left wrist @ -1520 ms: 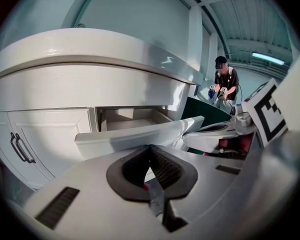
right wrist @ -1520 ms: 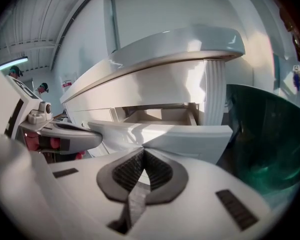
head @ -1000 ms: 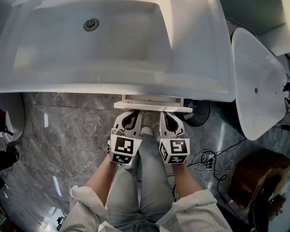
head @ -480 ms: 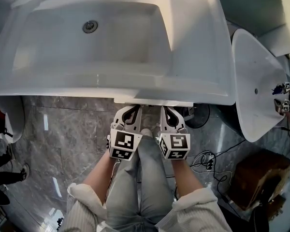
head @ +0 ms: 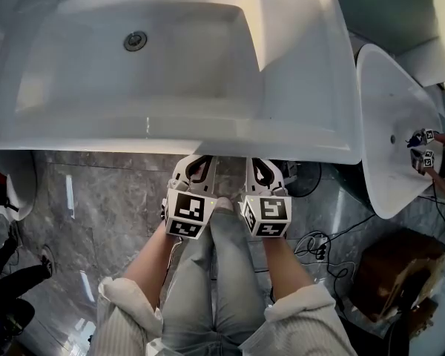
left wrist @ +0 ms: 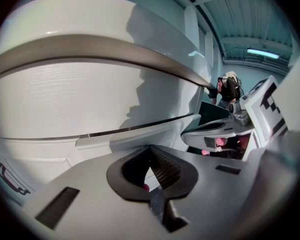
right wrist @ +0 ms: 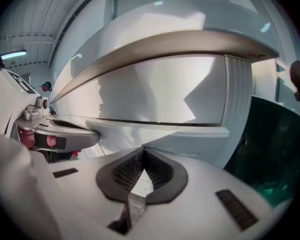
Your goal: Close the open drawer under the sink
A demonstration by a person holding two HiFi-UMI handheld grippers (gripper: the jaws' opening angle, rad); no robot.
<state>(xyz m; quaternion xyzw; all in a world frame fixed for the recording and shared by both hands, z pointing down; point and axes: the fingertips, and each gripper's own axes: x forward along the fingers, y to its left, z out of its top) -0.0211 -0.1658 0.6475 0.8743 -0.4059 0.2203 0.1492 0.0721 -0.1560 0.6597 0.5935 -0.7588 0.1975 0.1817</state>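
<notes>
The white sink (head: 170,65) fills the top of the head view. No part of the drawer sticks out past its front rim there. My left gripper (head: 195,162) and right gripper (head: 261,163) sit side by side above my knees, tips right at that rim. In the left gripper view, the left gripper (left wrist: 151,147) has its jaws together against the drawer's white front (left wrist: 85,99), just below its ledge (left wrist: 135,133). In the right gripper view, the right gripper (right wrist: 142,150) is likewise shut, empty, against the drawer front (right wrist: 160,91).
A second white basin (head: 389,124) stands at the right, with another pair of marker cubes (head: 421,148) beside it. Cables (head: 319,247) and a brown object (head: 389,273) lie on the marble floor. A dark round thing (head: 305,178) is under the sink's right corner. Someone's legs (head: 15,277) show at the left.
The drawer's white front stuck out below the sink rim a second ago and has slid out of sight under it. Both grippers moved forward with it to the rim.
</notes>
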